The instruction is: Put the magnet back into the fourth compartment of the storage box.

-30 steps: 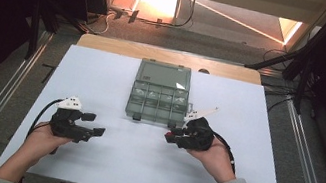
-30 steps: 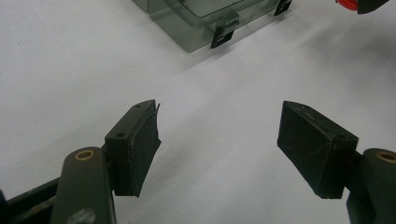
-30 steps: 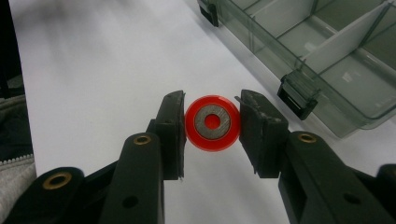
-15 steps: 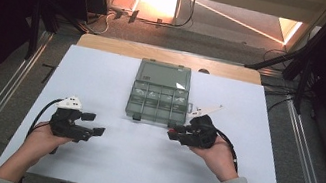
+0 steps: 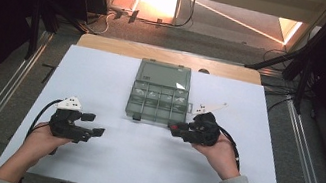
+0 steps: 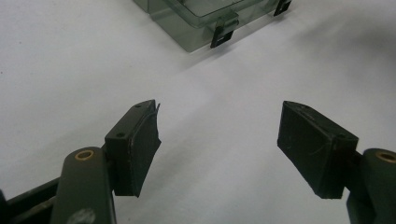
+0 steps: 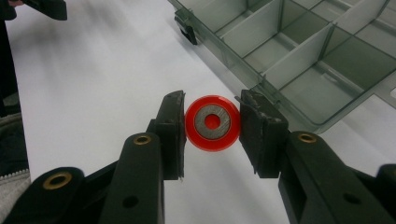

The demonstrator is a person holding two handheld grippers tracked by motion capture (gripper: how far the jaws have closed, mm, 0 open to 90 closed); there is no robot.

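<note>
I had the right tongs (image 7: 212,122) clamped on a red ring (image 7: 213,122) with a grey metal core, one pad pressed to each side of its rim, and the ring stood face-on to the right gripper view. It was lifted clear of the white tabletop (image 5: 148,165), just off the near right corner of the compartment box (image 5: 158,98). From above, the right tongs (image 5: 176,128) showed that same spot of red at their tips, close beside the box's front edge.

The box was smoky, see-through plastic, its lid (image 5: 164,75) thrown back flat toward the far side, and the divided tray lay open in front of it. In the right gripper view the nearest compartments (image 7: 299,60) looked bare (I couldn't tell about the far ones). A small dark latch (image 7: 188,31) sat on the front wall.

My left tongs (image 6: 217,144) stood wide apart with nothing between the pads, just white surface below. In the high view the left tongs (image 5: 92,125) rested low over the tabletop, well apart from the box and pointing toward the middle. The left gripper view caught the box's corner (image 6: 201,28) and a latch (image 6: 223,33) up ahead.
</note>
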